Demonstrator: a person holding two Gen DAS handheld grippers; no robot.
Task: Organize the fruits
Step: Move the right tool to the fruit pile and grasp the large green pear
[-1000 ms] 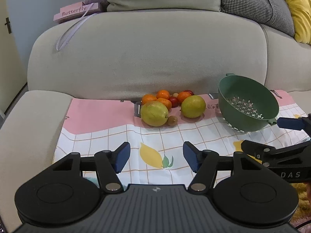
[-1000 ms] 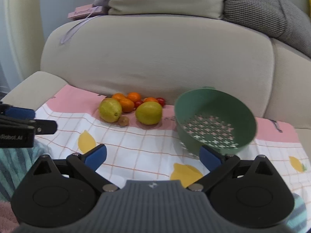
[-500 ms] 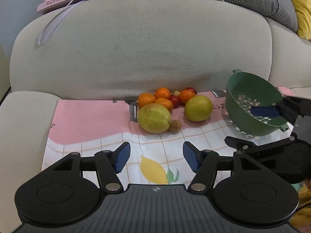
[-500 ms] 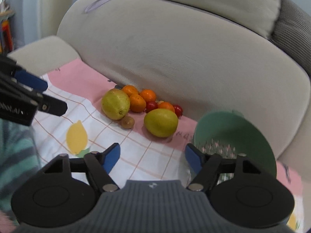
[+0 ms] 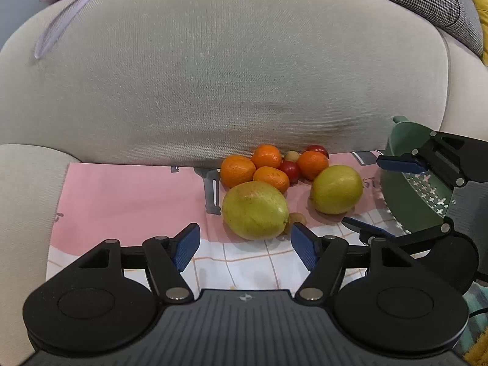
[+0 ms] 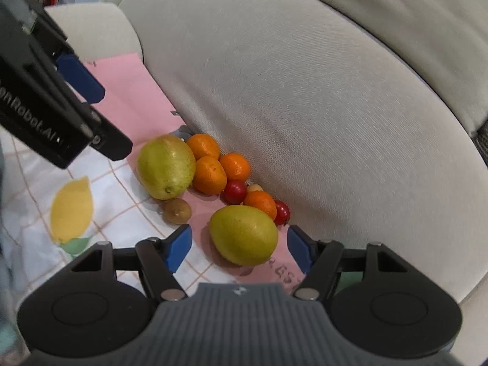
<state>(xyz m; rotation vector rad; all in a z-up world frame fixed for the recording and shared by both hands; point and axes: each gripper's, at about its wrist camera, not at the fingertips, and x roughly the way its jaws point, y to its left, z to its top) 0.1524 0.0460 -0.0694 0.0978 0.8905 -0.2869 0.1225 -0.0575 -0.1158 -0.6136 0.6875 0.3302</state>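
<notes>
Item one, container: I see one green colander (image 5: 408, 201) at the right edge of my left wrist view, tipped so its perforated floor faces me. The part of its bowl I can see holds no fruit; my right gripper (image 5: 387, 198) covers the rest.

Item two, surface: a pink and checked cloth (image 5: 122, 195) spread over the sofa seat, against the grey backrest (image 5: 231, 76).

Item three, fruit, all lying on the cloth at the foot of the backrest:
- two large yellow-green lemons, the left lemon (image 5: 255, 210) and the right lemon (image 6: 243, 235)
- four small oranges (image 5: 238, 171) bunched behind the left lemon
- two red cherry tomatoes (image 6: 234, 191), and a pale small fruit among the oranges
- one brown kiwi (image 6: 176, 211) just beside the left lemon.

Item four, left gripper (image 5: 245, 245): jaws opening, nothing between the pads. The left lemon lies just ahead of the gap, untouched.

Item five, right gripper (image 6: 238, 247): jaws closing, with the right lemon between the blue pads. I see a gap on each side, so no grip yet.
</notes>
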